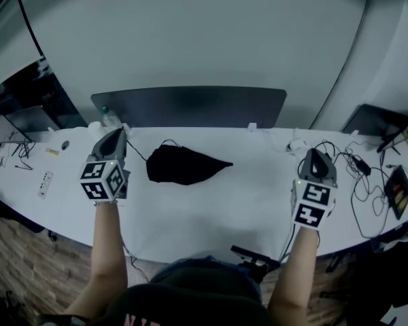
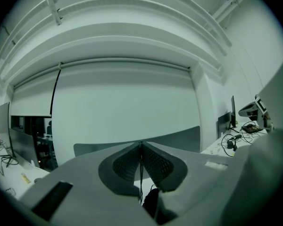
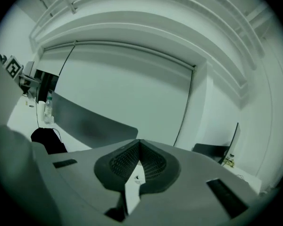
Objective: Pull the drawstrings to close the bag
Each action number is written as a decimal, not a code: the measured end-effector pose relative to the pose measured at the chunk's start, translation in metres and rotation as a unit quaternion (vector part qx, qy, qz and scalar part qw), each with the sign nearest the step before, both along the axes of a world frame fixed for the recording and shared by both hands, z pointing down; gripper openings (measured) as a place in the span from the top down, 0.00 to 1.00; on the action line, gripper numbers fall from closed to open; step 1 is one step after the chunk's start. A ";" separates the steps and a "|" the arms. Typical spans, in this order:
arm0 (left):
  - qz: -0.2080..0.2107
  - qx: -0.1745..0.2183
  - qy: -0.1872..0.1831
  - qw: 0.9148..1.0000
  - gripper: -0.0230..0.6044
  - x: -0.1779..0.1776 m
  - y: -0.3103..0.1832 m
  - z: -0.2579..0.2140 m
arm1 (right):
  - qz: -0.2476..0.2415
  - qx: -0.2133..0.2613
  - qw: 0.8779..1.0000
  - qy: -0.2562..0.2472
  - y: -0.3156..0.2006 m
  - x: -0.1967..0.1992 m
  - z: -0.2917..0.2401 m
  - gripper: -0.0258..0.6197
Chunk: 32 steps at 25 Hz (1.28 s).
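Observation:
A black drawstring bag [image 1: 183,164] lies crumpled on the white table [image 1: 211,209], between my two grippers and a little farther back. My left gripper [image 1: 117,133] hangs above the table to the bag's left. A thin black drawstring [image 1: 137,152] runs from it down to the bag. In the left gripper view the jaws [image 2: 141,144] are pressed together on that drawstring [image 2: 141,178], with the bag [image 2: 152,202] dark below them. My right gripper [image 1: 315,153] is raised well to the bag's right, shut with nothing in it [image 3: 139,141]. From there the bag [image 3: 46,138] shows far left.
A dark grey divider panel [image 1: 190,106] stands along the table's back edge. Loose cables and a charger [image 1: 357,165] lie at the right, next to a black device [image 1: 400,185]. A bottle [image 1: 109,119] and a small white remote [image 1: 45,182] are at the left.

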<state>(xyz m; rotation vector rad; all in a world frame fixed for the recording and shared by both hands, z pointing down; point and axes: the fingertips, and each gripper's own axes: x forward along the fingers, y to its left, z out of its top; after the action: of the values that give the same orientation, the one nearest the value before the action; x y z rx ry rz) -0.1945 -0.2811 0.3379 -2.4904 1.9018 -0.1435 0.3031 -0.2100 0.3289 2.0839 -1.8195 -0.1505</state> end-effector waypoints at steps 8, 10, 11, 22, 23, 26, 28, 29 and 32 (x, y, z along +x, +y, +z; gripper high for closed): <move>0.032 0.049 0.005 0.998 0.94 0.039 0.011 -0.035 | -0.077 0.046 0.996 0.007 -0.003 -0.066 -0.031 0.97; 0.039 0.059 0.006 0.998 0.94 0.049 0.013 -0.041 | -0.092 0.056 0.994 0.002 -0.005 -0.078 -0.036 0.97; 0.041 0.064 0.004 0.997 0.94 0.054 0.013 -0.045 | -0.101 0.062 0.993 0.000 -0.005 -0.084 -0.039 0.97; 0.059 0.106 -0.006 0.993 0.94 0.085 0.023 -0.075 | -0.157 0.090 0.983 -0.011 -0.003 -0.122 -0.056 0.97; 0.060 0.108 -0.006 0.992 0.94 0.085 0.024 -0.077 | -0.160 0.089 0.983 -0.012 -0.003 -0.124 -0.056 0.97; 0.061 0.113 -0.004 0.992 0.94 0.086 0.026 -0.079 | -0.171 0.090 0.981 -0.011 -0.003 -0.131 -0.058 0.97; 0.061 0.115 -0.005 0.991 0.94 0.086 0.027 -0.080 | -0.174 0.092 0.980 -0.009 -0.003 -0.135 -0.059 0.97; 0.060 0.115 -0.005 0.991 0.94 0.086 0.027 -0.080 | -0.176 0.092 0.980 -0.009 -0.004 -0.136 -0.060 0.97; 0.060 0.115 -0.005 0.992 0.94 0.086 0.028 -0.080 | -0.177 0.092 0.980 -0.008 -0.005 -0.137 -0.059 0.97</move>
<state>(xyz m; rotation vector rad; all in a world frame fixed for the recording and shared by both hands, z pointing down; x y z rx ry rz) -0.1081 -0.2531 0.2577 -2.4339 1.6522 0.0618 0.1662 -0.2147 0.2701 1.8571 -2.2480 -0.4100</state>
